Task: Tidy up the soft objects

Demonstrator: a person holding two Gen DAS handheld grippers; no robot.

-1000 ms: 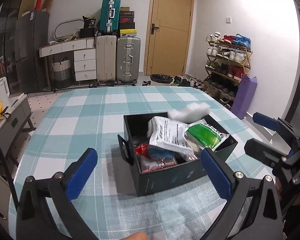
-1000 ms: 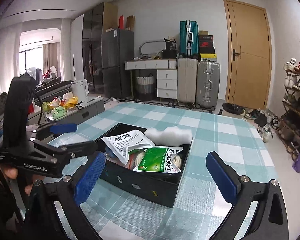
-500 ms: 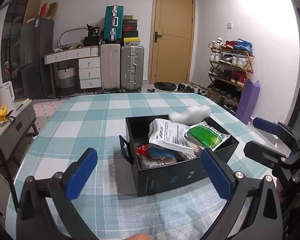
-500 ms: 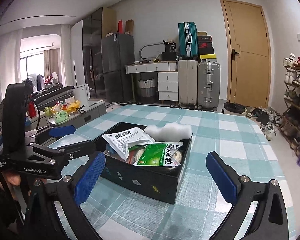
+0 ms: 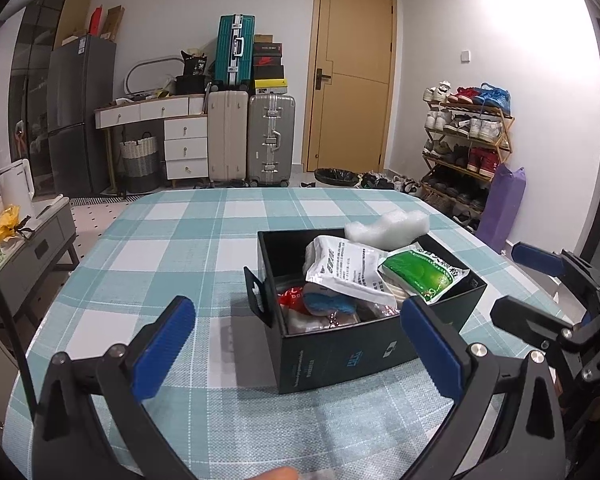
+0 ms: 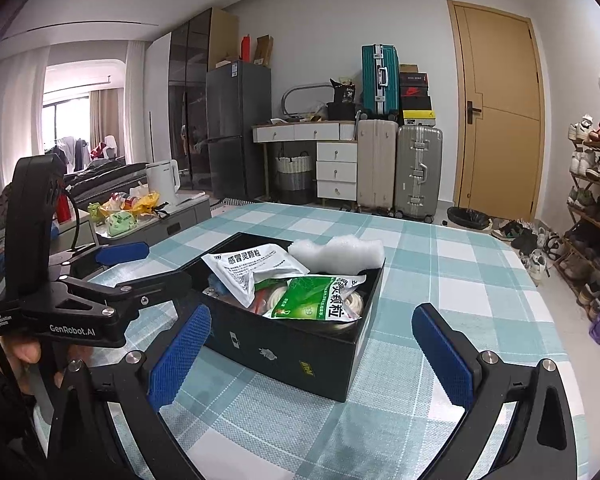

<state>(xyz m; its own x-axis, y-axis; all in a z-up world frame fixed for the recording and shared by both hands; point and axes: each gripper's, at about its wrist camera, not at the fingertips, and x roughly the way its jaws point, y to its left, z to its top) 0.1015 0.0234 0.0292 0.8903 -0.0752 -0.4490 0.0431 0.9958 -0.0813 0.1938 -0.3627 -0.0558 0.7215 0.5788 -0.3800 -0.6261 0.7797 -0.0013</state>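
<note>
The worktop (image 5: 172, 248), under a teal-and-white checked cloth, spreads ahead of both grippers. On it, just beyond the blue fingertips of each, sits the black box (image 5: 340, 356), open-topped and full. Seen from the left gripper (image 5: 300, 340), the box lies ahead and towards its right finger (image 5: 432, 344); from the right gripper (image 6: 312, 348) it lies ahead between the fingers, nearer the left one (image 6: 180, 352). Both grippers have their fingers spread wide, holding nothing. Inside the box, a white foam piece (image 6: 340, 252) rests on the far rim; nearer the fingers lies a white sachet (image 5: 344, 268), with a green sachet (image 6: 320, 296) (printed in Chinese characters) overlapping beside it. Below them sits a small blue-and-red soft item (image 5: 324, 304), partly hidden.
</note>
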